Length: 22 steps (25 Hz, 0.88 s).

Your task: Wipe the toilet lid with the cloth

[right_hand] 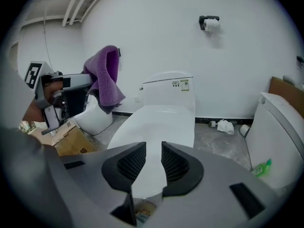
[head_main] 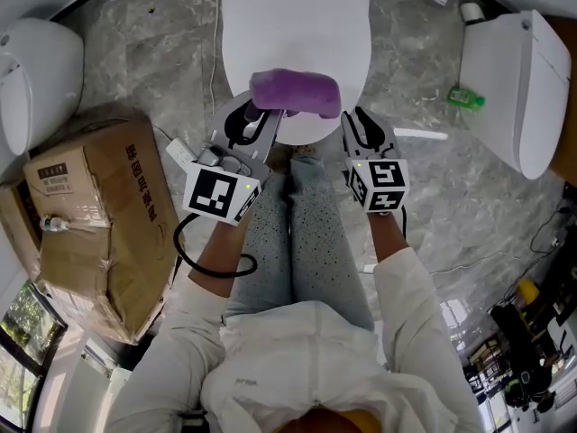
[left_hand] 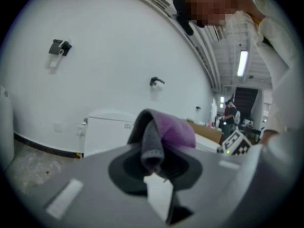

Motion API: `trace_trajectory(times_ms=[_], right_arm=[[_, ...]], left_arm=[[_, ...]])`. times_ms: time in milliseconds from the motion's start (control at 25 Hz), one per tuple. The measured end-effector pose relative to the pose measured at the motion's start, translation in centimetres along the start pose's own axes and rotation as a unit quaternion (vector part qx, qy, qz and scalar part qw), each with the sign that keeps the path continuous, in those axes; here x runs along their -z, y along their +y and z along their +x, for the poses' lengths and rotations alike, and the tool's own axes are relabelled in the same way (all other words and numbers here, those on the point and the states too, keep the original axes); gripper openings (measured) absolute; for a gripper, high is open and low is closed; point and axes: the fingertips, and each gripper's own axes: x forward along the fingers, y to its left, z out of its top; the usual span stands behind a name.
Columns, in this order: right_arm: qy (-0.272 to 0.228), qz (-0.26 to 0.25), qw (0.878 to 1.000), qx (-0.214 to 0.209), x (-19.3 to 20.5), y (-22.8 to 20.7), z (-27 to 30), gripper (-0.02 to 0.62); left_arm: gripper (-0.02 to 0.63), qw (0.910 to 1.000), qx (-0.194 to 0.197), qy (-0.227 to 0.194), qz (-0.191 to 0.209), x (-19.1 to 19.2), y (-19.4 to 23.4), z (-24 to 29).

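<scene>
The white toilet lid (head_main: 297, 25) lies closed in front of my knees and fills the middle of the right gripper view as the same toilet lid (right_hand: 156, 127). My left gripper (head_main: 257, 115) is shut on a purple cloth (head_main: 296, 93), which hangs bunched over the lid's near edge. In the left gripper view the cloth (left_hand: 164, 134) drapes up and over from between the pinched jaws of the left gripper (left_hand: 153, 167). My right gripper (head_main: 361, 129) hovers beside the cloth, to its right. Seen from its own camera, the right gripper (right_hand: 153, 163) is open, with only a narrow gap and nothing between the jaws.
A taped cardboard box (head_main: 99, 215) sits on the floor at left, with another white toilet (head_main: 36, 70) beyond it. A third white fixture (head_main: 518, 88) stands at right, a green bottle (head_main: 467, 98) beside it. A paper roll holder (right_hand: 211, 23) hangs on the wall.
</scene>
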Motion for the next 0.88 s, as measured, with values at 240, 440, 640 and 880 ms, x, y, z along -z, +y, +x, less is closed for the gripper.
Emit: trace_trajectory(times_ms=[240, 440, 640, 880], right_arm=[[0.025, 0.028, 0.999, -0.004, 3.1, -1.0, 1.2, 0.101], [0.044, 0.088, 0.995, -0.013, 5.6, -1.9, 2.6, 0.128], [0.060, 0.125, 0.990, -0.014, 7.8, -2.4, 3.5, 0.149], [0.077, 0.175, 0.981, -0.024, 9.7, -2.4, 4.1, 0.162]], left_arm=[[0.054, 0.9999, 0.010, 0.006, 0.000, 1.6, -0.5, 0.9], [0.054, 0.9999, 0.014, 0.010, 0.000, 2.9, -0.6, 1.5], [0.054, 0.9997, 0.021, 0.010, 0.006, 3.4, -1.2, 2.0], [0.054, 0.9996, 0.029, 0.005, 0.002, 3.5, -1.6, 2.4]])
